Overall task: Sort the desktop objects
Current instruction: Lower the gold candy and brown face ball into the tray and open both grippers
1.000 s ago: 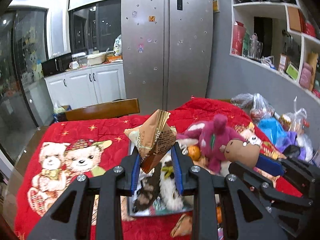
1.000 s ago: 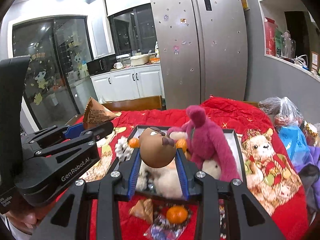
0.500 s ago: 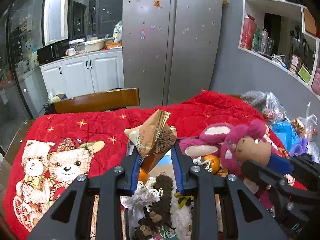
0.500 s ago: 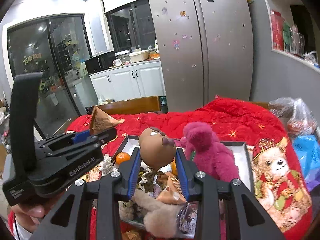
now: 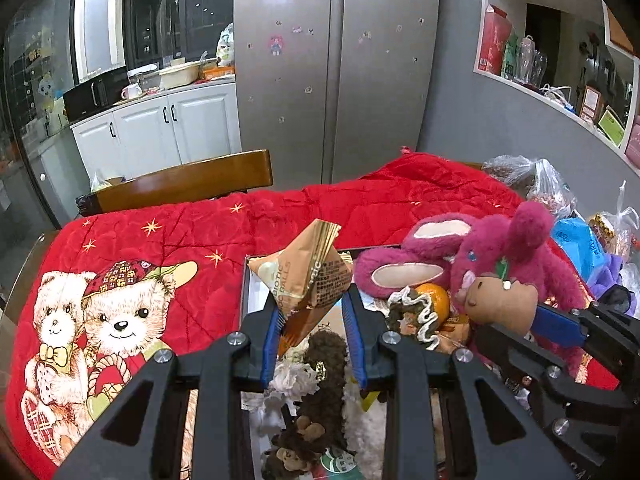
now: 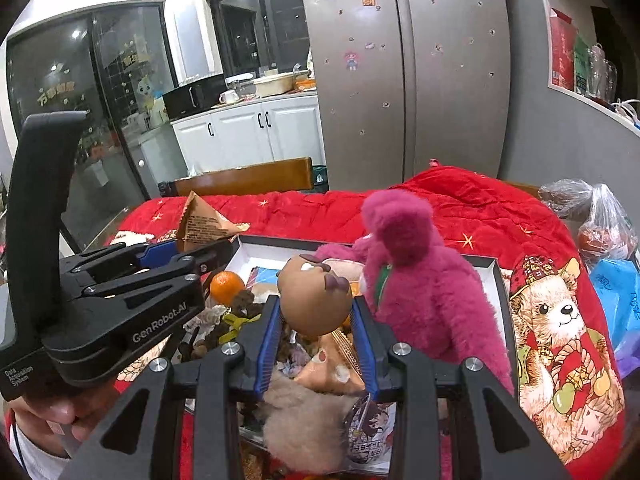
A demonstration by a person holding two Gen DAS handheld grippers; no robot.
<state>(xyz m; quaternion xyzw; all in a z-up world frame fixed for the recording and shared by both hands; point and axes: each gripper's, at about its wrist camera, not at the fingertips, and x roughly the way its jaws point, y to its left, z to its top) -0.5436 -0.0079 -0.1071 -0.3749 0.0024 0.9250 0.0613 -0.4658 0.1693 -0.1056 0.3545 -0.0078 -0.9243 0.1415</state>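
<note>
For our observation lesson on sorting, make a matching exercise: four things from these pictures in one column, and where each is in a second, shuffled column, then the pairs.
Things:
1. gold foil snack packet
2. round brown plush head
3. magenta plush rabbit
4. small orange fruit

Places:
A. lying in the white box, by the left gripper
B. clamped in the left gripper's jaws
C. clamped in the right gripper's jaws
D. leaning over the box's right side

Pairs: 1-B, 2-C, 3-D, 4-A
</note>
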